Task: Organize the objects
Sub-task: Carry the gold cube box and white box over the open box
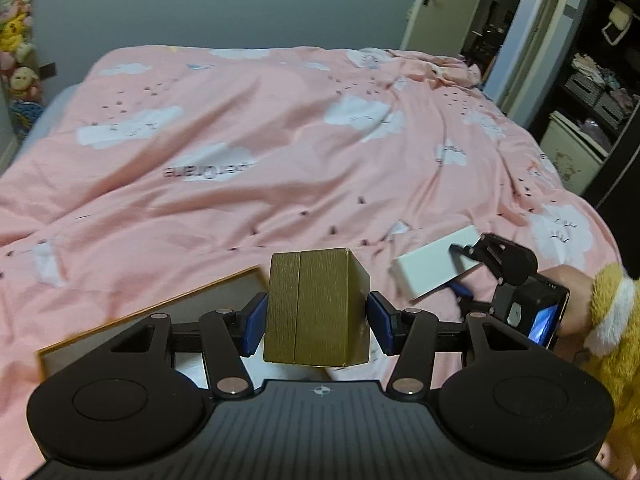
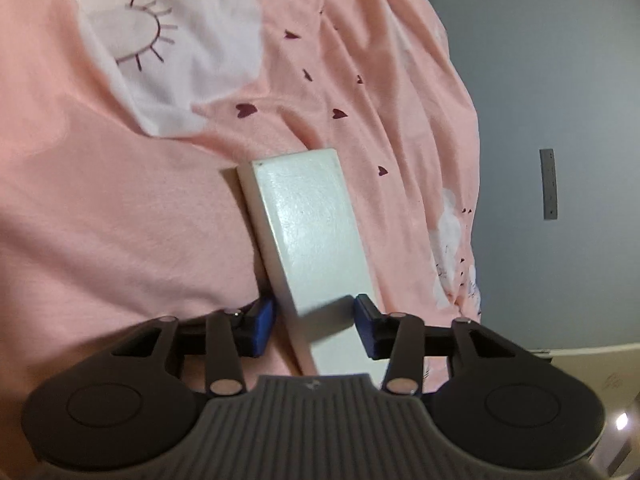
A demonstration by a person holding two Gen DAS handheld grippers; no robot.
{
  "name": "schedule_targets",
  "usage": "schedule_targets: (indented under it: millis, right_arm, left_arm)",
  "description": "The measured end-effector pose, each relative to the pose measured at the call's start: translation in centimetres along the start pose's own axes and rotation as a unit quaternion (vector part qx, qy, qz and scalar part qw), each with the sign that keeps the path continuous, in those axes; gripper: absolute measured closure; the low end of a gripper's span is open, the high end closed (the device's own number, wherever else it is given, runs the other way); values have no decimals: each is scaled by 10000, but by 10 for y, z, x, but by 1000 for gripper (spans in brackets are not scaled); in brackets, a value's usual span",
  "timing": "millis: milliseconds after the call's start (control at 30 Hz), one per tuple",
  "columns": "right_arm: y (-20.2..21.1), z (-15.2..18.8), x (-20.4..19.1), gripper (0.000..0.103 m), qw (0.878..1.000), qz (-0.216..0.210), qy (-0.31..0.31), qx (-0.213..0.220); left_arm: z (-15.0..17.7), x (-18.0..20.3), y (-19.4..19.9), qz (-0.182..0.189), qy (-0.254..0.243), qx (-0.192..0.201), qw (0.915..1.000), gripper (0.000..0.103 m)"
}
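My left gripper (image 1: pixel 316 320) is shut on a gold box (image 1: pixel 316 308), held upright above the near edge of the pink bed. My right gripper (image 2: pixel 316 328) is shut on a long white box (image 2: pixel 308 236), tilted and held just over the duvet. In the left wrist view the white box (image 1: pixel 432 268) and the right gripper (image 1: pixel 464 276) show at the right, a short way from the gold box.
The pink duvet (image 1: pixel 256 152) with cloud prints covers the bed. A flat wood-edged grey board (image 1: pixel 132 312) lies under my left gripper at the near left. Dark shelves (image 1: pixel 600 92) stand at the right, an open door (image 1: pixel 436 4) behind, plush toys (image 1: pixel 16 40) at the left wall.
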State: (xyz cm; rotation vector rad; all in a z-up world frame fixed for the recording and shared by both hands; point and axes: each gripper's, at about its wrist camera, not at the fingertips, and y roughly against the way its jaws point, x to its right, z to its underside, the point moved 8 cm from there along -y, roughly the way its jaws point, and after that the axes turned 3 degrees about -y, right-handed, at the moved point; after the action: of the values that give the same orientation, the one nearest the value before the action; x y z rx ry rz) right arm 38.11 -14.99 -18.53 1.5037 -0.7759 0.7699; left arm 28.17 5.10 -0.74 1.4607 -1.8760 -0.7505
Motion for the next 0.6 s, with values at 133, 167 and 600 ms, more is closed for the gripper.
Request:
schedule_targets:
  millis: [133, 167, 600]
  right_arm:
    - [-14, -4, -1, 57, 9996, 175, 225, -68]
    - [-15, -4, -1, 57, 9995, 197, 251, -76]
    - [66, -31, 35, 75, 9943, 821, 499, 457]
  left_arm:
    - [12, -19, 12, -178, 75, -57, 9998, 42]
    - [16, -24, 15, -210, 105, -84, 9997, 42]
    - [61, -67, 46, -803, 176, -462, 9955, 42]
